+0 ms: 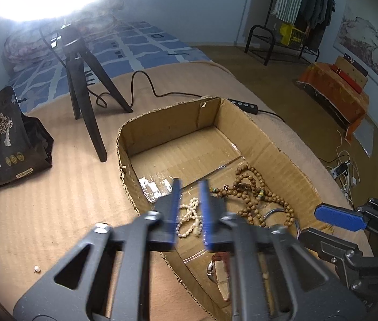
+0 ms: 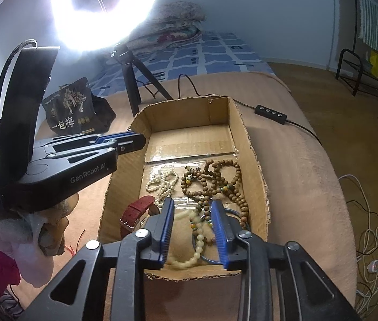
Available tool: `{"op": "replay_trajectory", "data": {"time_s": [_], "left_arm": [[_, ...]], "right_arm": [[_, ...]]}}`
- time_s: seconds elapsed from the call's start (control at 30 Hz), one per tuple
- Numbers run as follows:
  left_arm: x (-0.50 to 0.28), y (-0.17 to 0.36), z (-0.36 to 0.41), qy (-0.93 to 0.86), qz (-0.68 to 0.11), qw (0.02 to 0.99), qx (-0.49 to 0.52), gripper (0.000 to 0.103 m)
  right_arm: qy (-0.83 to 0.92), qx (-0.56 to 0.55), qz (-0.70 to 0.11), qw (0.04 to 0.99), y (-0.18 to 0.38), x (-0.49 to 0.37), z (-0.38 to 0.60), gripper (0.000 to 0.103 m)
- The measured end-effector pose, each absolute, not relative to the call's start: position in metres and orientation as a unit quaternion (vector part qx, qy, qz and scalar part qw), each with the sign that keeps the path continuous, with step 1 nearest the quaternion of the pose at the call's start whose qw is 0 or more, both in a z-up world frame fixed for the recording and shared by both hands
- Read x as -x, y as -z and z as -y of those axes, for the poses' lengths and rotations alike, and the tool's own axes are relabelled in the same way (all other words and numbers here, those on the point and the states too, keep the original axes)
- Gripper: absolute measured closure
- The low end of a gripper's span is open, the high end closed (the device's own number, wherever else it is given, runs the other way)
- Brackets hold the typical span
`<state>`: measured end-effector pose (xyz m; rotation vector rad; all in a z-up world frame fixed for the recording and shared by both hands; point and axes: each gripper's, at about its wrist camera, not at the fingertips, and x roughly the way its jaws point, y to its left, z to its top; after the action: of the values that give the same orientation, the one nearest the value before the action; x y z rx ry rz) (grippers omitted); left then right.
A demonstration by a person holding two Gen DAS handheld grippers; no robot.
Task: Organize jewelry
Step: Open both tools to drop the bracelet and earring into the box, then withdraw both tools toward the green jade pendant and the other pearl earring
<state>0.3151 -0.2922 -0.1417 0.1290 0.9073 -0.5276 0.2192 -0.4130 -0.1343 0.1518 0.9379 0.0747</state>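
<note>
In the left wrist view, the left gripper (image 1: 190, 208) fills the lower centre, its two blue-padded jaws parted by a narrow gap with nothing clamped; through the gap shows a small cream pearl-bead bracelet (image 1: 189, 220) lying on the floor of an open brown cardboard box (image 1: 282, 144). In the right wrist view, the right gripper (image 2: 193, 230) sits at the lower centre, its jaws likewise narrowly apart and empty, poised over a pale yellow-green chunky bead bracelet (image 2: 198, 243) and a thin blue-grey ring bangle (image 2: 210, 260) at the box's near end. Further up the box lie long strings of brown wooden prayer beads (image 2: 215, 179), tangled together, and at the left a watch with a dark red fabric strap (image 2: 135, 212). All the jewelry seems gathered in the box, so the step in hand looks like lowering each gripper to pick out one piece. The next move likely calls for closing on a single strand without catching neighbours. Outside, on the tan ribbed blanket (image 1: 55, 200), stand a black tripod (image 1: 87, 101) under a glaring ring light (image 2: 106, 10) and a black printed snack bag (image 1: 4, 136); the box's tall walls and the overlapping strands may crowd the approach.
</note>
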Motion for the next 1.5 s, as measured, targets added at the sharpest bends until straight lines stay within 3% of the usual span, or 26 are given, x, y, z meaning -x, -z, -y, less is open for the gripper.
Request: {"op": "replay_trajectory", "data": {"time_s": [0.07,0.2,0.37,0.6,1.5], "left_arm": [[-0.314,0.14,0.29,0.251,-0.425,0.868,-0.057,0.058],[-0.314,0.137,0.289,0.248,-0.424,0.869,-0.059,0.058],[-0.314,0.135,0.287,0.245,-0.423,0.87,-0.057,0.054],[-0.312,0.126,0.279,0.243,-0.413,0.876,-0.056,0.05],[-0.289,0.082,0.216,0.227,-0.375,0.898,-0.048,0.049]], "right_arm": [[-0.034,-0.07,-0.451,0.889,0.134,-0.218,0.412,0.062],[-0.031,-0.065,-0.447,0.892,0.133,-0.217,0.41,0.038],[-0.026,-0.061,-0.445,0.893,0.132,-0.218,0.407,0.022],[-0.023,-0.052,-0.442,0.895,0.131,-0.217,0.401,0.013],[0.007,-0.005,-0.402,0.915,0.098,-0.2,0.356,0.006]]}}
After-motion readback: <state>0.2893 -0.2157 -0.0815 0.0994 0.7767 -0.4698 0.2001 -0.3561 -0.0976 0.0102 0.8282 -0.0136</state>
